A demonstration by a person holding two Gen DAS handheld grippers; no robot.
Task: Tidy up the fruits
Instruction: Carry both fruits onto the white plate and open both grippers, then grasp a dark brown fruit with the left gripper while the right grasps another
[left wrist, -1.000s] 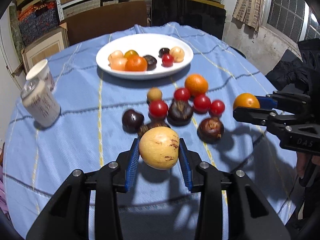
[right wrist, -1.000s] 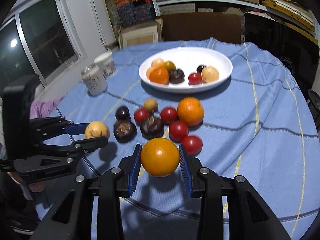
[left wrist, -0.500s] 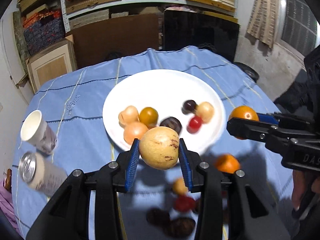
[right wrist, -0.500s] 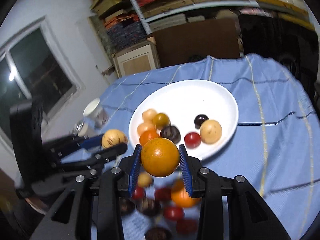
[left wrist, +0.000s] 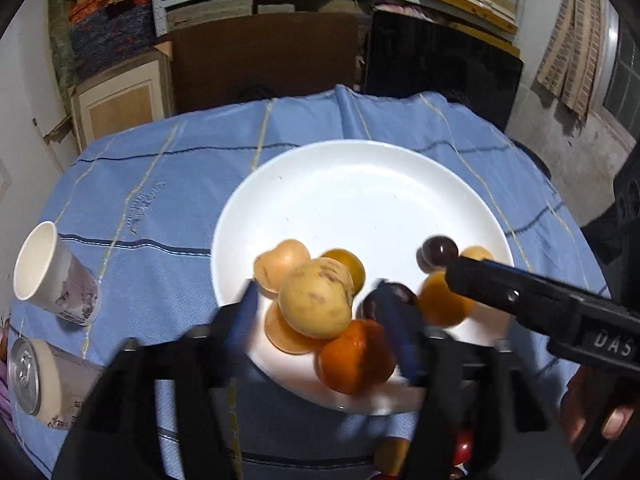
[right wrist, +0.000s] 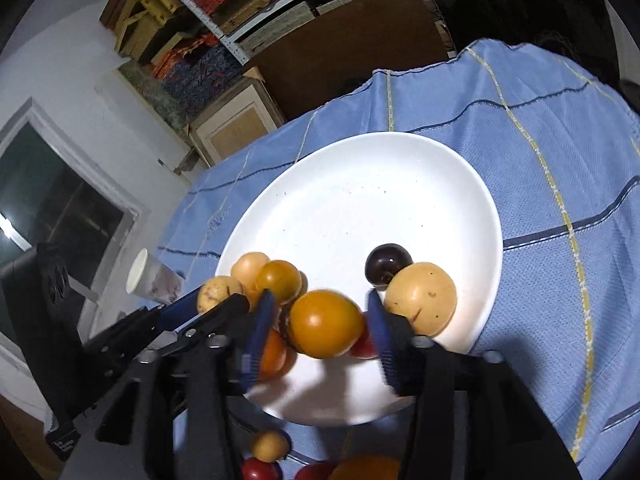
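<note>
Both fruits are being released over the white plate (left wrist: 360, 168). The left hand-held gripper (left wrist: 324, 320) is opening, its pads clear of the pale yellow fruit (left wrist: 316, 300), which sits above the pile at the plate's near edge. The right hand-held gripper (right wrist: 320, 324) is also opening around the orange fruit (right wrist: 326, 324) (gaps show on both sides). The drop step looks nearly done. Next, each hand should probably draw back to the loose fruits on the blue-clothed worktop (right wrist: 560, 160), picking without nudging the plate.
</note>
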